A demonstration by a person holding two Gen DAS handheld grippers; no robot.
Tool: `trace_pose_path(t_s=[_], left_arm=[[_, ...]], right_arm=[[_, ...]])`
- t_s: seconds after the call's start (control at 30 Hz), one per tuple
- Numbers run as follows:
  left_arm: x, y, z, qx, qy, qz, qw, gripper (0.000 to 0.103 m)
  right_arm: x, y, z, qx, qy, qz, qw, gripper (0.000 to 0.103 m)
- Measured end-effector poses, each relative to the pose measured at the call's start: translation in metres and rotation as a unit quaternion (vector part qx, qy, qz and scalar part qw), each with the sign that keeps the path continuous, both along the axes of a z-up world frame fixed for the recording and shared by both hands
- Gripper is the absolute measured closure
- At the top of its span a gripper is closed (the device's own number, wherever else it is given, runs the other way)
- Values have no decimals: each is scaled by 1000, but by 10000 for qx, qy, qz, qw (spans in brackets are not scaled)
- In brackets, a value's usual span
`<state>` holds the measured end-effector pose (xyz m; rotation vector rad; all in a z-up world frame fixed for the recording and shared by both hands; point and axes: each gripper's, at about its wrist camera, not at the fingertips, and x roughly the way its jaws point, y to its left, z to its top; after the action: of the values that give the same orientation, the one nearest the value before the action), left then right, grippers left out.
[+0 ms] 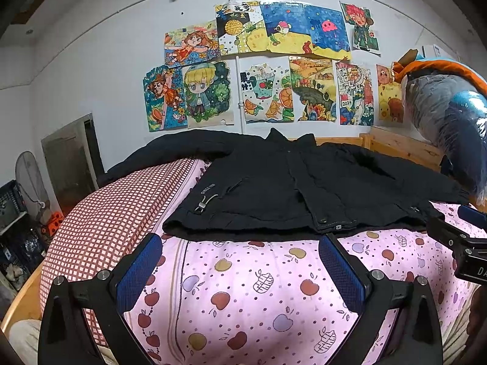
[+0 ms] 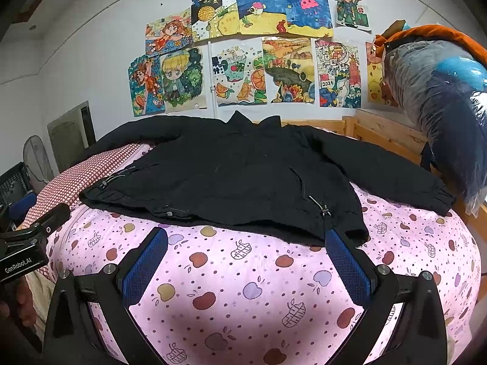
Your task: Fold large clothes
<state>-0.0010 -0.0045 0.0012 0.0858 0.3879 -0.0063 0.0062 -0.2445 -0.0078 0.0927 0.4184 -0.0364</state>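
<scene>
A large black jacket [image 1: 274, 179] lies spread flat, front up, on the pink apple-print bed sheet [image 1: 243, 289], both sleeves stretched out to the sides. In the right wrist view the same jacket [image 2: 243, 170] fills the middle of the bed. My left gripper [image 1: 240, 240] is open, hovering just short of the jacket's bottom hem with nothing between its blue pads. My right gripper [image 2: 246, 234] is open too, its right fingertip close to the hem near a zipper pull [image 2: 322, 208]. Each gripper shows at the edge of the other's view.
A red-checked pillow or quilt [image 1: 100, 222] lies at the bed's left side. A wooden bed frame [image 2: 383, 130] runs along the right, with a plastic-wrapped bundle [image 2: 441, 97] on it. Colourful drawings [image 1: 261, 70] cover the wall. A fan [image 1: 29, 176] and crates stand on the floor at left.
</scene>
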Motion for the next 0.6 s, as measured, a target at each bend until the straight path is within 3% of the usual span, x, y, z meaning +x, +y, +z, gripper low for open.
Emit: trace_pose_path(t_s=[0.6], left_arm=[[1,2,-1,-11,-1,-8,10000,0]], right_arm=[[1,0,-1,15,-27,-15,10000,1]])
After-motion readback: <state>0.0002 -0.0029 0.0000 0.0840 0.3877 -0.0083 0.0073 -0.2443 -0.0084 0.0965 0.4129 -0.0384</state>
